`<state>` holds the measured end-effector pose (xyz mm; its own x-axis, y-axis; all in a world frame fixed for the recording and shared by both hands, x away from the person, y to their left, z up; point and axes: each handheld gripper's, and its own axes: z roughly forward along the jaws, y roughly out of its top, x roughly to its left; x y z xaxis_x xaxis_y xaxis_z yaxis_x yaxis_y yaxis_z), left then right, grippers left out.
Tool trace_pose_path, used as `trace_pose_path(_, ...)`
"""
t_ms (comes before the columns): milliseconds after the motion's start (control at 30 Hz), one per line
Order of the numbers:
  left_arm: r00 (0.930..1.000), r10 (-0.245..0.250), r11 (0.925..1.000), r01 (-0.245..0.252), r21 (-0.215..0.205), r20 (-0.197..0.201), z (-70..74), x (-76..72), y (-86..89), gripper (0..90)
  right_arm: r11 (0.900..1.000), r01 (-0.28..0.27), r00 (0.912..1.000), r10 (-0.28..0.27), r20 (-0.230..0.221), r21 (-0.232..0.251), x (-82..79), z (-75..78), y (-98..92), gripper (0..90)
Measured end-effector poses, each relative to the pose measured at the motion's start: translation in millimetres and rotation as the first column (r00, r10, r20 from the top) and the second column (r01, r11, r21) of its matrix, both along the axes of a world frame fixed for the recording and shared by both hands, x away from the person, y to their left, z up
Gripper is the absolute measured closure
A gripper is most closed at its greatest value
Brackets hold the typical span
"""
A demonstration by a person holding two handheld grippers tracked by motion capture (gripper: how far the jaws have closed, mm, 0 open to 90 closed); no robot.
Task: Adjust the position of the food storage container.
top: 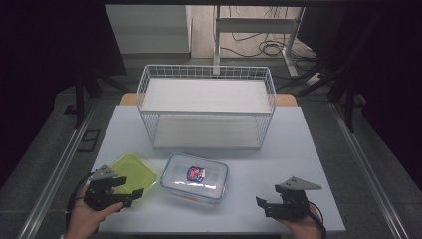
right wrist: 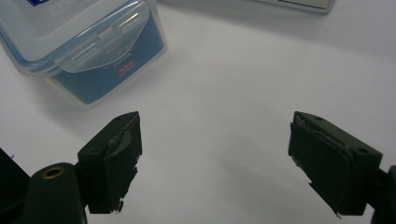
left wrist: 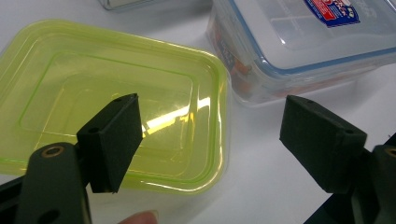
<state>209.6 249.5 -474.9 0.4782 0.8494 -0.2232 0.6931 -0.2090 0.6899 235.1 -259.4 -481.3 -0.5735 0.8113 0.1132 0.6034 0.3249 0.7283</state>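
Green shallow container [top: 133, 172] empty, lidded clear box [top: 196, 178] beside it, wire basket [top: 206, 107] behind, left claw [top: 128, 194] spread over green container's edge, right claw [top: 261, 205] spread, nothing pinched.

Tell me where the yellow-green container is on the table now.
In the high view, the yellow-green container lies at the table's near left, beside the clear lidded box and just ahead of the left gripper.

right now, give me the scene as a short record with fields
left gripper: open, jaws straddling the near corner of the green container, not pressing it
right gripper: open, over bare table, nothing between its jaws
green container: lidless, empty, front left of the table
clear box: lid on, blue seal, label on top, beside the green container
wire basket: white, behind both, empty
table: white
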Motion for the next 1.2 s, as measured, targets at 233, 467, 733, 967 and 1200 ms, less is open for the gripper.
trace_pose_path(233, 0.9999, 0.012, 0.9999, -0.012, -0.001, 0.001, 3.6, 2.3, 0.0, 20.4, 1.0, 0.006, 1.0, -0.006, -0.004, 0.0, 0.1, 1.0, -0.8, 17.5)
trace_pose_path(467, 0.999, 0.045, 0.999, -0.045, -0.002, -0.006, 14.3, 7.2, 0.9, 21.9, 1.0, 0.009, 0.9999, -0.009, 0.006, 0.005, -0.9, 4.1, -1.7, 17.6)
trace_pose_path(733, 0.9989, 0.01, 0.9998, -0.01, 0.019, -0.045, 20.6, 30.0, -6.4, 25.5, 1.0, 0.009, 0.9999, -0.009, -0.006, 0.001, -0.4, 3.0, -0.7, 17.7)
trace_pose_path(967, 0.9955, -0.01, 0.9988, 0.015, 0.046, -0.094, 26.3, 51.6, -24.2, 48.6, 1.0, 0.011, 0.9999, -0.011, -0.012, -0.004, -0.9, 2.3, 0.0, 17.8)
trace_pose_path(1200, 0.9875, -0.044, 0.9981, 0.05, 0.035, -0.151, 20.9, 68.8, -36.5, 80.8, 1.0, 0.013, 0.9998, -0.013, -0.016, -0.007, -0.9, 1.2, -0.7, 17.8)
